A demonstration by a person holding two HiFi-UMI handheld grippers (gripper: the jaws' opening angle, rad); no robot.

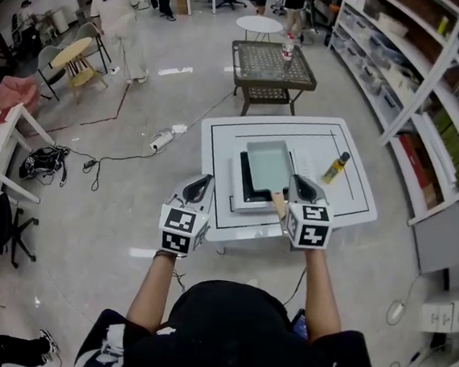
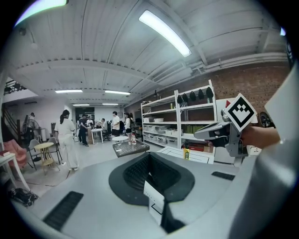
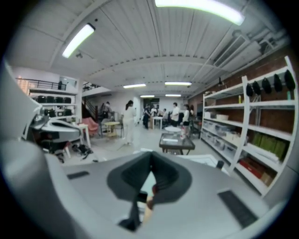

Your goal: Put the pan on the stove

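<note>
A pale rectangular pan (image 1: 268,165) sits on the black stove (image 1: 244,185) on the white table (image 1: 349,194). Its wooden handle (image 1: 278,202) points toward me. My right gripper (image 1: 300,184) hovers just right of and above that handle, shut with nothing between its pads. In the right gripper view the closed right gripper (image 3: 150,162) shows the handle (image 3: 148,210) below it. My left gripper (image 1: 199,185) is raised off the table's near left edge, and in its own view the left gripper (image 2: 150,161) is shut and empty.
A yellow bottle (image 1: 336,166) stands on the table to the right of the stove. A dark metal table (image 1: 271,66) is beyond, with shelving (image 1: 431,101) along the right wall. Cables (image 1: 94,162) lie on the floor at left. People (image 1: 116,14) stand far back.
</note>
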